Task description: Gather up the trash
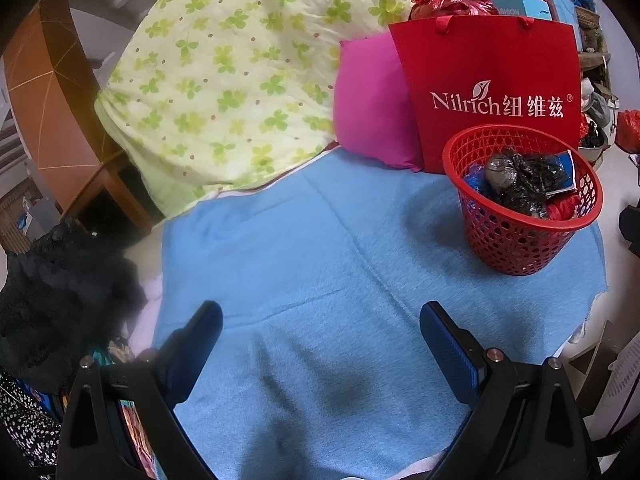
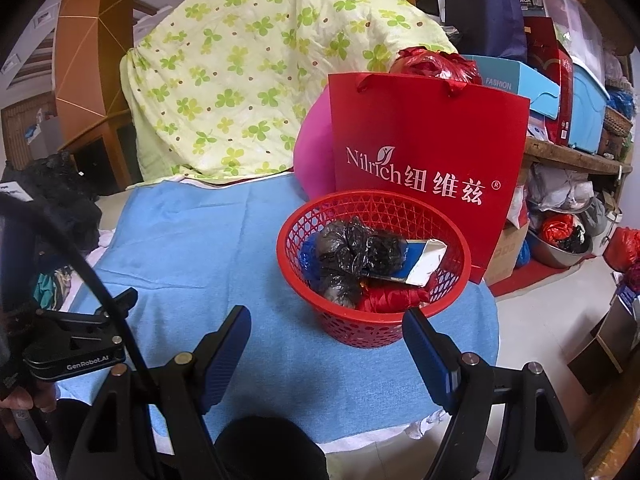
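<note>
A red mesh basket [image 1: 524, 240] [image 2: 348, 328] stands on a blue towel [image 1: 320, 248] [image 2: 208, 248]. It holds crumpled black plastic bags [image 1: 520, 180] [image 2: 356, 252], a blue and white carton [image 2: 420, 264] and red plastic [image 2: 388, 298]. My left gripper [image 1: 322, 316] is open and empty, low over the towel, left of the basket. My right gripper [image 2: 326, 324] is open and empty, just in front of the basket. The left gripper's body [image 2: 80, 344] shows at the left of the right wrist view.
A red Nilrich paper bag [image 1: 488, 92] [image 2: 428, 152] stands behind the basket, with a pink cushion [image 1: 368, 104] and a clover-print quilt [image 1: 224, 76] [image 2: 240, 80] beside it. Black fabric [image 1: 60, 292] lies at the left edge. Shelves with boxes [image 2: 576, 112] are at right.
</note>
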`<state>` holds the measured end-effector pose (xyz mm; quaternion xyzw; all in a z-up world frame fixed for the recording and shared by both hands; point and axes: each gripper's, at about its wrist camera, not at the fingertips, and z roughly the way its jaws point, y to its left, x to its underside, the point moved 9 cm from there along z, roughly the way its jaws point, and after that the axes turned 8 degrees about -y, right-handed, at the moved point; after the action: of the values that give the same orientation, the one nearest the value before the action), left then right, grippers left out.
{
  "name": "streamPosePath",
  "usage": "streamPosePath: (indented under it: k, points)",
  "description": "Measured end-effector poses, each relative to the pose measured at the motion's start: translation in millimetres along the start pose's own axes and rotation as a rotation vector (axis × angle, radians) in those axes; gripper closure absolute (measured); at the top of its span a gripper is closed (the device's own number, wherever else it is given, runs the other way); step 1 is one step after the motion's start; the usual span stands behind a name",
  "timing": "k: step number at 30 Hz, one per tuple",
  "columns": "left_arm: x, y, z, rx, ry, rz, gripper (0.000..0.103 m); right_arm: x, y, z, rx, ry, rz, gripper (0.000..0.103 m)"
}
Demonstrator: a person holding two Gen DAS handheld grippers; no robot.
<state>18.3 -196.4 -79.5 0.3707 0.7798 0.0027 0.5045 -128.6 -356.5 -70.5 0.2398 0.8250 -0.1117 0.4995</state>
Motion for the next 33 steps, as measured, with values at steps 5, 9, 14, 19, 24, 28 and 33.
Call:
streamPosePath:
  k: [5, 9, 14, 19, 24, 28, 33]
  points:
    - [-1, 2, -5, -0.002, -0.008, -0.003, 0.004, -1, 2, -6, 0.005, -0.009, -0.008, 0.022]
    - [-3, 4, -8, -0.005, -0.016, -0.008, 0.004, -1, 3, -9, 0.008, -0.008, -0.013, 0.022]
    - [-6, 5, -12, -0.001, -0.028, -0.011, 0.004, -5, 5, -13, 0.012, -0.021, -0.022, 0.022]
    - [-10, 5, -17, 0.003, -0.043, -0.010, 0.004, -8, 7, -18, 0.020, -0.028, -0.035, 0.022]
    - [-16, 4, -26, 0.004, -0.066, -0.005, 0.004, -12, 8, -24, 0.035, -0.045, -0.052, 0.022]
    - [-23, 4, -35, 0.006, -0.090, -0.003, 0.004, -16, 8, -30, 0.040, -0.058, -0.059, 0.022]
    - [-32, -1, -51, 0.009, -0.138, 0.007, 0.004, -20, 7, -40, 0.046, -0.078, -0.064, 0.022]
